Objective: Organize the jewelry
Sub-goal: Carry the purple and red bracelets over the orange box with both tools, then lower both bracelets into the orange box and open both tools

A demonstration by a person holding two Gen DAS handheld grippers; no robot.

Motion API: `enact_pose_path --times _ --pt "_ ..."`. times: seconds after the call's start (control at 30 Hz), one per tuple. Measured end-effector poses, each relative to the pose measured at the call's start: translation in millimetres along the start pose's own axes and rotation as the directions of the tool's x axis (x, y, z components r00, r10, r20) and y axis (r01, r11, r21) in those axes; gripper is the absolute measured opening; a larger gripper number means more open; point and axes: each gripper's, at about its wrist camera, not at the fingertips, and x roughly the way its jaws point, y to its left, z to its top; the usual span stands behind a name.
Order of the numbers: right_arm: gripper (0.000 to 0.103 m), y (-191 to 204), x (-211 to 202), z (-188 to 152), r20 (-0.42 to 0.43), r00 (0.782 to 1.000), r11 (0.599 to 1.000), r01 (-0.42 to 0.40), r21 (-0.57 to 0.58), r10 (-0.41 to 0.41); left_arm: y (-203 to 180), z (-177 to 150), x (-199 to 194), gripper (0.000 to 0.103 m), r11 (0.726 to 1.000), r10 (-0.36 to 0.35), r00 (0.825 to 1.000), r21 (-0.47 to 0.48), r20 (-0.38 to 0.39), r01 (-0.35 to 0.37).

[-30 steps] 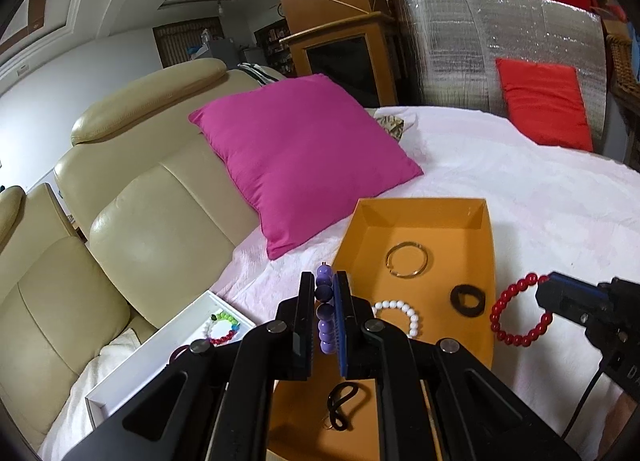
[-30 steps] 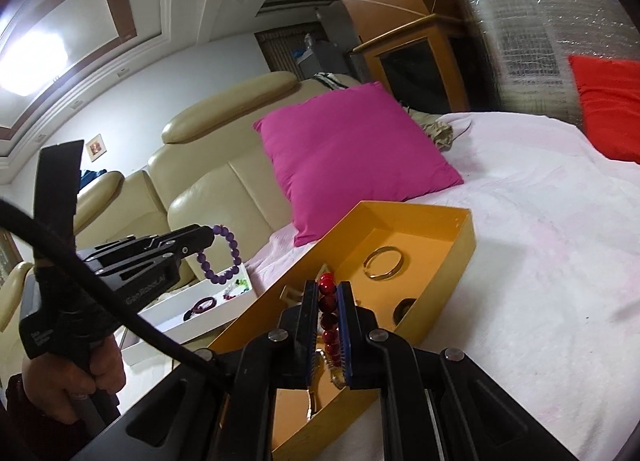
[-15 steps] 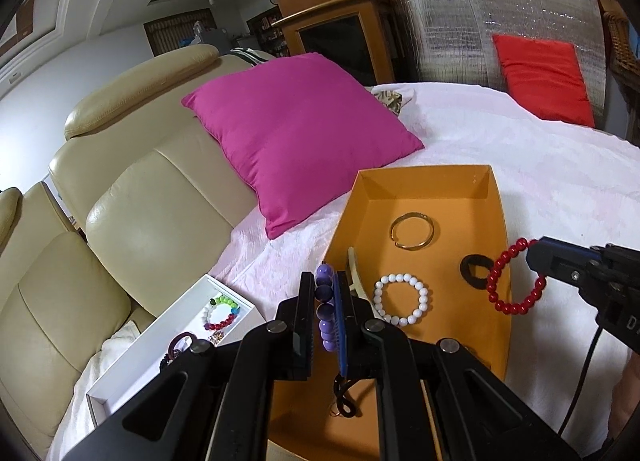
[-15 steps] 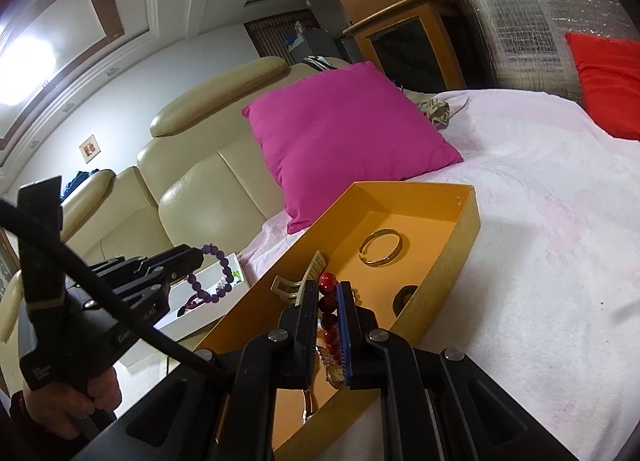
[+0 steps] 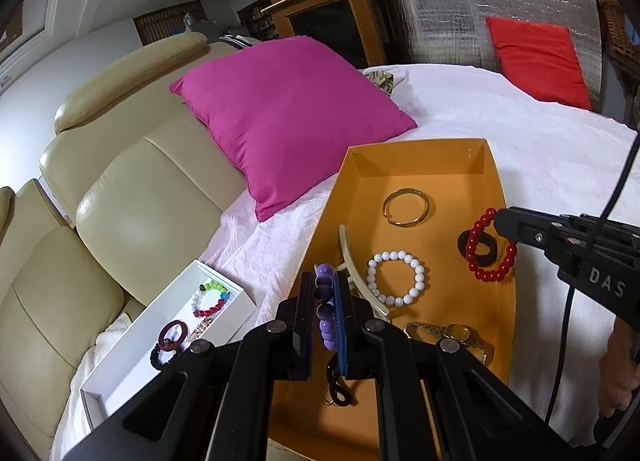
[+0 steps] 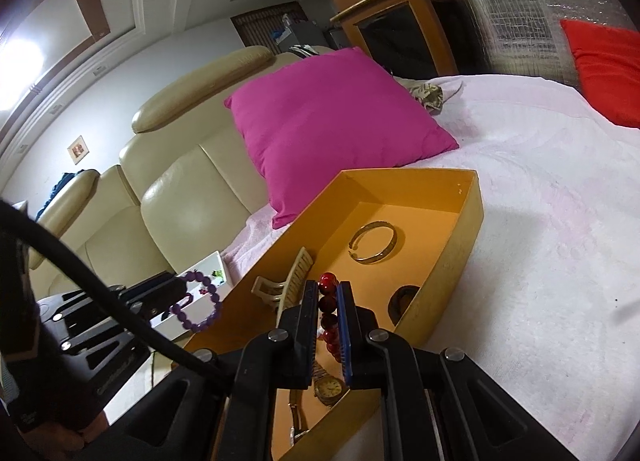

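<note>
The left hand-held gripper [image 5: 325, 311] is clamped on a purple bracelet [image 5: 326, 307], held over the near left edge of the orange box [image 5: 490, 165]. The right hand-held gripper [image 6: 329, 319] is pinched shut on a red bracelet [image 6: 329, 313], which hangs above the box's right side, over a black ring [image 5: 486, 248].

The white tray [image 5: 132, 345] at eight o'clock of the box already holds bracelets, so my guess is both bracelets belong there. To do that well, carry each one level and clear of the box wall, lower it onto a bare patch of tray, and let go only once the beads rest.

From left to right around them: a cream sofa [image 5: 140, 201], a pink cushion [image 5: 288, 117] at eleven o'clock of the box, and the white bed [image 5: 540, 149] under it all. Inside the box lie a hair clip [image 5: 352, 261], a white bracelet [image 5: 396, 279], a metal bangle [image 5: 406, 207] and a watch [image 5: 456, 335]. A dangling bracelet could snag the clip; what lies at the tray's near end is hard to make out.
</note>
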Motion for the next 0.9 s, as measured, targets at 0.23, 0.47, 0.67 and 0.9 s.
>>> enact_pose_path --times 0.23,0.47,0.67,0.9 --pt "0.010 -7.3 7.6 1.3 -0.008 1.000 1.000 0.025 0.009 -0.025 -5.7 -3.9 5.4 0.009 1.000 -0.008 1.000 0.010 -0.016 0.008" --pt "0.010 -10.0 11.6 0.4 -0.021 0.999 0.999 0.035 0.011 -0.035 -9.5 -8.4 11.7 0.009 1.000 -0.017 0.999 0.013 -0.039 0.018" --pt "0.010 -10.1 13.4 0.1 -0.024 0.999 0.999 0.041 0.009 -0.041 -11.2 -10.8 15.7 0.009 1.000 -0.019 0.998 0.016 -0.052 0.020" --pt "0.010 -10.0 16.1 -0.3 -0.034 0.998 0.999 0.045 0.011 -0.044 -13.4 -15.1 21.9 0.009 1.000 -0.017 0.997 0.018 -0.071 0.018"
